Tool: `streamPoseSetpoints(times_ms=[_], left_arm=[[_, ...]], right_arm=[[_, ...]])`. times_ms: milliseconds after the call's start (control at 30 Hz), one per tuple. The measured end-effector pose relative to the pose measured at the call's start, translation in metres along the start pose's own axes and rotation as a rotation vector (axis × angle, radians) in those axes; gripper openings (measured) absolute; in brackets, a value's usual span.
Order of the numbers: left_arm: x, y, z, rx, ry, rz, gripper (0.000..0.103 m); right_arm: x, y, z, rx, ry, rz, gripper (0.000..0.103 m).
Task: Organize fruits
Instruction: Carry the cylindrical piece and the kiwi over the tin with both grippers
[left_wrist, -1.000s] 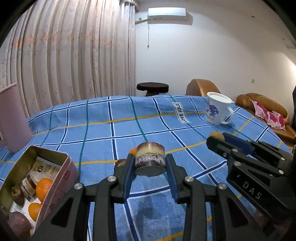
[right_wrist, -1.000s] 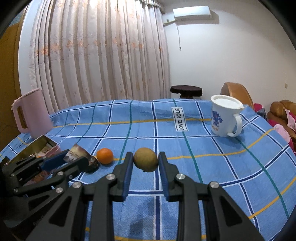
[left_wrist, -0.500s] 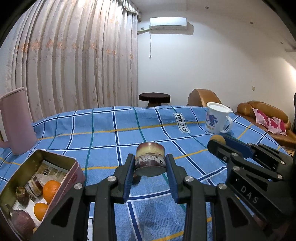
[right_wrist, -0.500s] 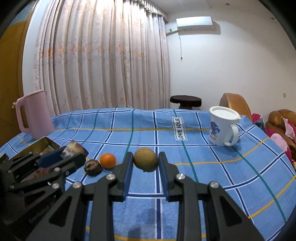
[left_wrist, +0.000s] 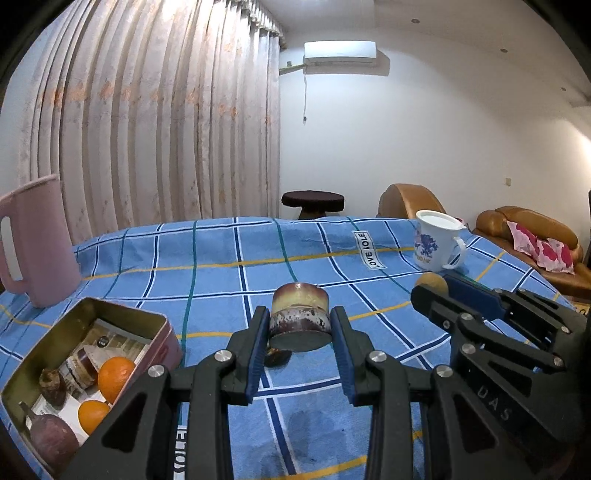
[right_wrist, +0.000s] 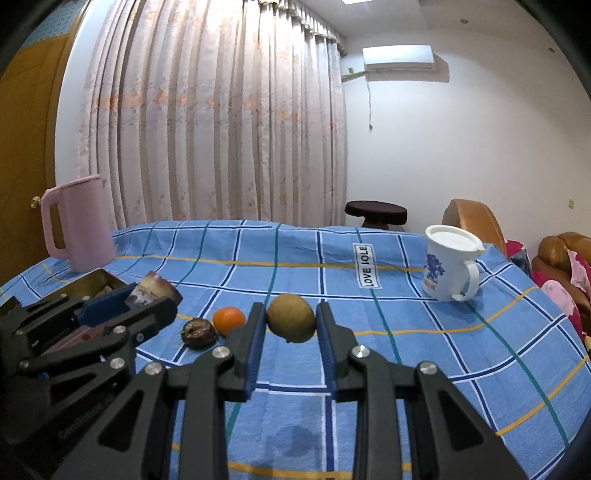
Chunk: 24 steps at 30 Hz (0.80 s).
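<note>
Blue-padded fingers of the left gripper (left_wrist: 299, 332) are clamped on a short chunk of sugarcane (left_wrist: 299, 320), brown and mottled on its side and yellowish on top, held clear above the blue checked tablecloth (left_wrist: 221, 280). To the left of that chunk, an open metal tin (left_wrist: 162, 332) sits on the cloth with two oranges (left_wrist: 115, 380) inside, along with some dark purple fruit (left_wrist: 51, 439) and printed paper. A pink jug (left_wrist: 33, 243) stands beyond the tin, near the curtain (left_wrist: 147, 129).

To the right of the cane chunk, the right gripper (right_wrist: 291, 325) grips a brown-green kiwi (right_wrist: 291, 322) between its pads, and the fruit looks lifted off the cloth. In the right wrist view, a small orange (right_wrist: 229, 320) and a dark, wrinkled fruit (right_wrist: 197, 332) lie on the cloth between the kiwi and the cane chunk, close together; whether they touch is unclear. A white mug with a blue flower print (right_wrist: 448, 267) stands farther right, past a "LOVE IOLE" label (right_wrist: 365, 266) sewn on the cloth. A dark round stool (right_wrist: 376, 212) and brown sofas (left_wrist: 524, 229) stand behind the table.
</note>
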<state>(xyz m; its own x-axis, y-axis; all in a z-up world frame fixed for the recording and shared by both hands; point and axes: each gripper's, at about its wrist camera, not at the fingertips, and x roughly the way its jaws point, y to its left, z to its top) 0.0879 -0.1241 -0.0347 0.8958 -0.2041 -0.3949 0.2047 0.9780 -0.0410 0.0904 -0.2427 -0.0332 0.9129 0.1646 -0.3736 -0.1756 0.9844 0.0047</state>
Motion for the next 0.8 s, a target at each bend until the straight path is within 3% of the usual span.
streamPoseSetpoints(times_ms=[300,433,800], left_arm=[[0.0,0.018,-0.003,-0.03,0.035,0.005,0.036],[-0.008,0.035,-0.006,-0.048,0.048,0.024,0.036],[-0.045,0.112,0.005,-0.111,0.032,0.159,0.036]], right_arm=[[0.006,0.006,0.001,-0.006,0.029,0.006,0.031],[0.009,0.027,0.007,-0.045,0.028,0.036,0.031],[0.021,0.102,0.046,-0.093,0.016,0.238,0.031]])
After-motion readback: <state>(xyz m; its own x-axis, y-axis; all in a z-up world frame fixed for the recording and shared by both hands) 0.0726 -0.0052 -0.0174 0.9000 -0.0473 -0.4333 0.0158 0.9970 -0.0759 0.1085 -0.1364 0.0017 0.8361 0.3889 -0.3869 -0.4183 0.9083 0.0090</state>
